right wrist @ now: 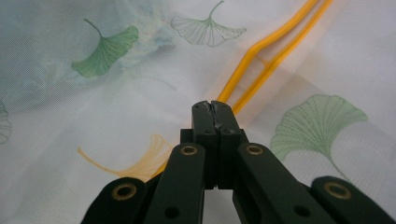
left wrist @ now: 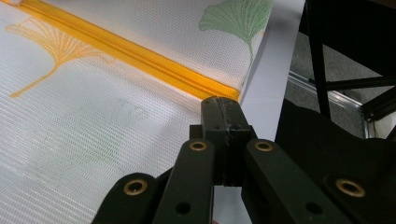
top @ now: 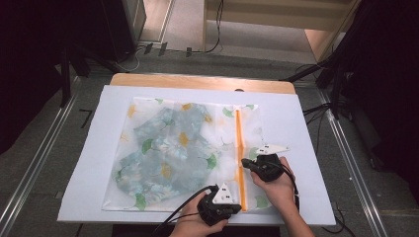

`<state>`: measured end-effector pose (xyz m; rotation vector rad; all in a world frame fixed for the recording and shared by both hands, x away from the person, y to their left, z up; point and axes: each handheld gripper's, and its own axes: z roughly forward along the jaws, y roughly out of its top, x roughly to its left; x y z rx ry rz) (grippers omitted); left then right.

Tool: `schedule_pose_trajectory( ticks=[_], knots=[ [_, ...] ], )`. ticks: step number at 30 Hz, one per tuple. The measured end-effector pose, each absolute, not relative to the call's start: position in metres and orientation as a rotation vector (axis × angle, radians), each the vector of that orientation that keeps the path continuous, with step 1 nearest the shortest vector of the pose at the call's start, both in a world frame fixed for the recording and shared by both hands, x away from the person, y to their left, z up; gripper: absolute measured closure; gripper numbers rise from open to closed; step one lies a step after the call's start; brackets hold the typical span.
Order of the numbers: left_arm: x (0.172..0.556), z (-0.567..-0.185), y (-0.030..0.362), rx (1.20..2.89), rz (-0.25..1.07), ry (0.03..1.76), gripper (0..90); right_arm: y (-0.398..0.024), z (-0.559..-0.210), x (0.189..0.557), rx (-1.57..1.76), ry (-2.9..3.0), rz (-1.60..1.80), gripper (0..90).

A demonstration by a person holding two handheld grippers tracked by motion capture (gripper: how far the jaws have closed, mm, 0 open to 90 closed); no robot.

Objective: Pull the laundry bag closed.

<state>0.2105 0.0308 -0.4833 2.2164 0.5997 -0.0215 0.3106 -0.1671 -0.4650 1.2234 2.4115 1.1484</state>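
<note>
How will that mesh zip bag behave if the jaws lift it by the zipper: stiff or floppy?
Likely floppy: the mesh bag is thin see-through netting lying flat. Its orange zipper already bows open in the right gripper view, so it should sag. The folded floral fabric inside may slide and shift the weight.

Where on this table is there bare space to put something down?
The white sheet lies bare in a wide strip left of the mesh laundry bag, and another right of it toward the table's right edge. A narrow bare band runs behind the bag by the wooden table edge. The near edge is crowded: left gripper and right gripper sit on the orange zipper.
</note>
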Motion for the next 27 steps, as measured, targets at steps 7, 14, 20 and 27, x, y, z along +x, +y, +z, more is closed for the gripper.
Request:
schedule_pose_trajectory(
  ticks=[7, 14, 20, 27],
  knots=[
    [0.2102, -0.4833, 0.0309, 2.217, -0.017, 0.596, 90.0, -0.1624, -0.4668, 0.3131, 1.225, 2.417, 1.183, 90.0],
    [0.2103, -0.4833, 0.0309, 2.219, -0.017, 0.595, 90.0, -0.158, -0.467, 0.3152, 1.225, 2.406, 1.173, 90.0],
    [0.2099, -0.4831, 0.0311, 2.222, -0.014, 0.593, 90.0, -0.1577, -0.4686, 0.3159, 1.238, 2.397, 1.189, 90.0],
    [0.2104, -0.4833, 0.0309, 2.218, -0.018, 0.594, 90.0, -0.1565, -0.471, 0.3164, 1.233, 2.421, 1.184, 90.0]
  ],
)
